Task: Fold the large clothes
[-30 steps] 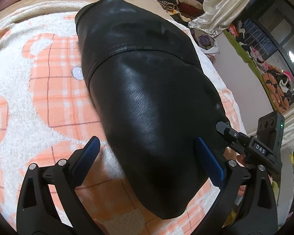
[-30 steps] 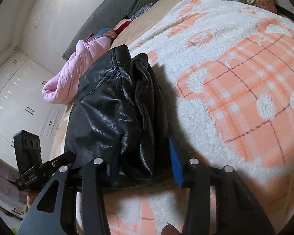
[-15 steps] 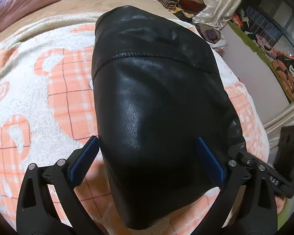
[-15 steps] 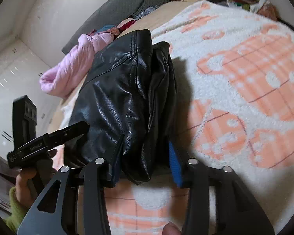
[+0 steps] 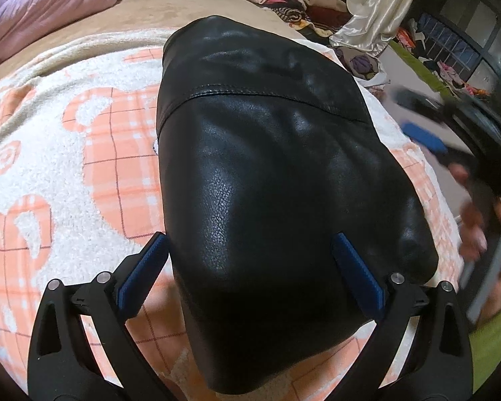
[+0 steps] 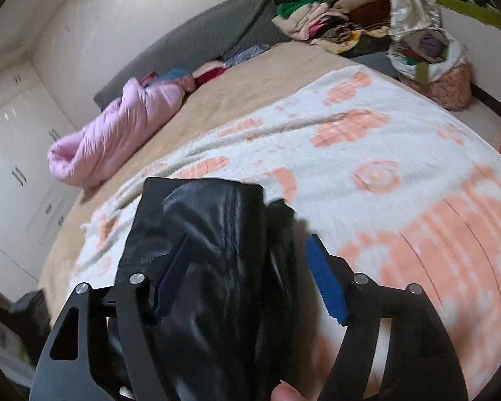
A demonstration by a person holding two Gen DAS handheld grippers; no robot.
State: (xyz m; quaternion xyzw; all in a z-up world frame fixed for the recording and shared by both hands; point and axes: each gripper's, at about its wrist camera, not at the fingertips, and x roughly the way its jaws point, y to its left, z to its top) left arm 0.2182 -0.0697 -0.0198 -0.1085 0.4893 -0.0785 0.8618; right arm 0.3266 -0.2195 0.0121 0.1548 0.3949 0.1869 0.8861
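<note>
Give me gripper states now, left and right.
Left gripper: open, jaws spread wide either side of the folded black leather jacket, not clamping it.
Right gripper: open, above the jacket's edge, holding nothing.

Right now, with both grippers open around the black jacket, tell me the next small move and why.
Probably draw the left gripper back off the black leather jacket. The jacket already lies in a compact bundle on the peach-and-white blanket, and both the left and right gripper stand open, gripping nothing.

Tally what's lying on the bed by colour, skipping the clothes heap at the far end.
Black: 1, folded leather jacket
Pink: 1, puffy jacket
White and orange: 1, fleece blanket
Tan: 1, bedsheet
Total: 4
</note>
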